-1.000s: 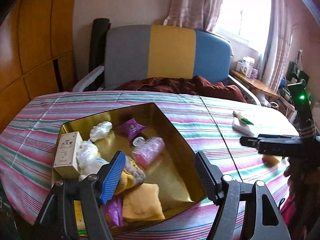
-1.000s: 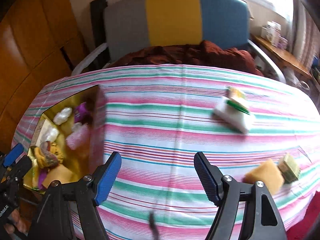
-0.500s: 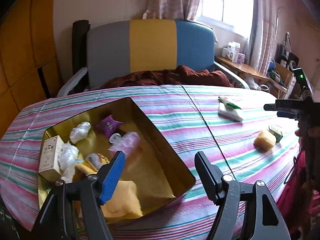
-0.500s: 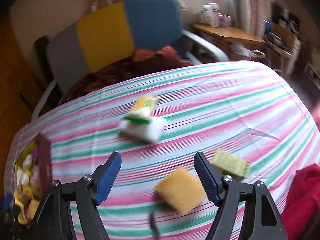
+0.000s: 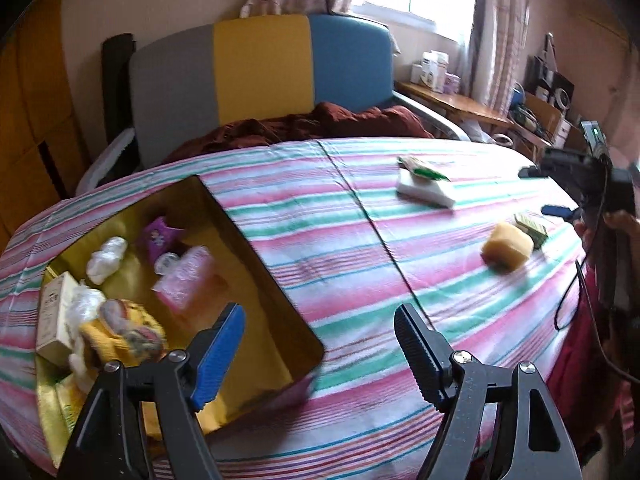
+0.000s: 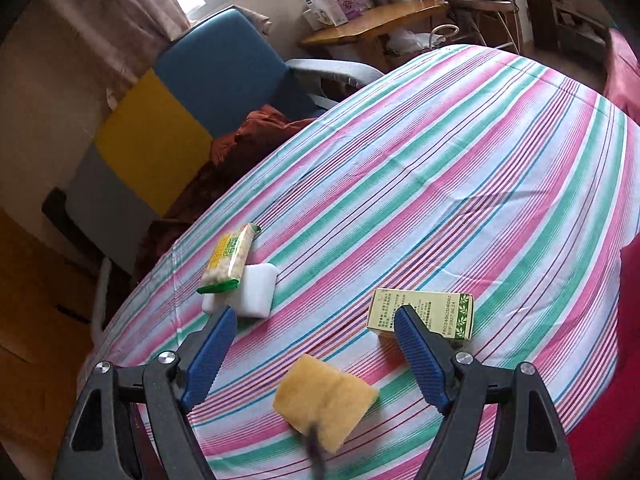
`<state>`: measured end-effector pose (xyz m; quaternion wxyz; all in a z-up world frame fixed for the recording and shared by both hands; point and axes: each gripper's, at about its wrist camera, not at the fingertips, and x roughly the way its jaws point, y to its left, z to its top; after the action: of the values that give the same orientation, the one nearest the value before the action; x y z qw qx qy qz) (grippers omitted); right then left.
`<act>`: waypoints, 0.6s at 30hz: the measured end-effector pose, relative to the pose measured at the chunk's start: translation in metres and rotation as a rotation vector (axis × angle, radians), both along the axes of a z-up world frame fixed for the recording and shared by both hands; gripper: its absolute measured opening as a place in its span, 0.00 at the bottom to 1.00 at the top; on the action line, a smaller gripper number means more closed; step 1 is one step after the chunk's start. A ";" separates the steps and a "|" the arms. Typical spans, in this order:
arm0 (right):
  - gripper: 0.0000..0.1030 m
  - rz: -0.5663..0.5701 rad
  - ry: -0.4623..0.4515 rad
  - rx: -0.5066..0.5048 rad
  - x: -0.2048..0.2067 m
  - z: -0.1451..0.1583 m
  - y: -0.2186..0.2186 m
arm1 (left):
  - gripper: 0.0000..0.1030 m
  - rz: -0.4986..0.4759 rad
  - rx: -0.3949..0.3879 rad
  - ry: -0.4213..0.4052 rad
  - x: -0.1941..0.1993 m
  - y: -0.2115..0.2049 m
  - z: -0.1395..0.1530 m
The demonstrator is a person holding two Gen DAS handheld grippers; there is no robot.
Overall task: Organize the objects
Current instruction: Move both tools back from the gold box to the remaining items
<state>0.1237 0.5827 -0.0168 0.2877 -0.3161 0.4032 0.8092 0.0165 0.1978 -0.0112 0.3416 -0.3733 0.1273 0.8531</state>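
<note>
A gold open box (image 5: 256, 236) sits on the striped tablecloth at the left, holding a pink bottle (image 5: 188, 276), a purple packet (image 5: 158, 236), a white carton (image 5: 54, 316) and several other items. My left gripper (image 5: 320, 332) is open and empty above the box's near right corner. My right gripper (image 6: 314, 340) is open and empty just above a yellow sponge (image 6: 324, 396), with a green-and-cream carton (image 6: 424, 312) by its right finger. A white block (image 6: 248, 292) with a green snack packet (image 6: 230, 258) on it lies further back.
The striped table (image 6: 460, 168) drops off at the right, with red fabric (image 6: 624, 68) past the edge. A grey, yellow and blue chair (image 5: 260, 80) with a brown cloth stands behind. A wooden side table (image 6: 372, 24) with small boxes is at the back.
My right gripper has swung right and come down over the yellow sponge and the green carton. My left gripper has drifted right, off the box's middle toward its near corner.
</note>
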 end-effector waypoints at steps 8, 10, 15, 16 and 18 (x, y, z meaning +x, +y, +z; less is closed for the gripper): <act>0.80 -0.024 0.035 -0.028 0.008 0.001 0.005 | 0.75 -0.076 -0.009 -0.032 0.003 0.034 -0.008; 0.80 -0.049 0.050 -0.033 0.013 0.001 0.007 | 0.75 -0.099 -0.010 -0.043 0.002 0.044 -0.010; 0.80 -0.115 0.109 -0.082 0.026 -0.002 0.016 | 0.74 -0.171 -0.003 -0.072 0.000 0.079 -0.015; 0.80 -0.123 0.114 -0.095 0.028 -0.003 0.018 | 0.74 -0.181 -0.004 -0.086 -0.001 0.085 -0.018; 0.81 -0.126 0.121 -0.104 0.028 -0.004 0.020 | 0.75 -0.208 -0.010 -0.109 -0.002 0.097 -0.022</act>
<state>0.1515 0.6023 -0.0213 0.2965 -0.2549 0.4803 0.7852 0.0146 0.2951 -0.0335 0.4327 -0.4058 0.1508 0.7908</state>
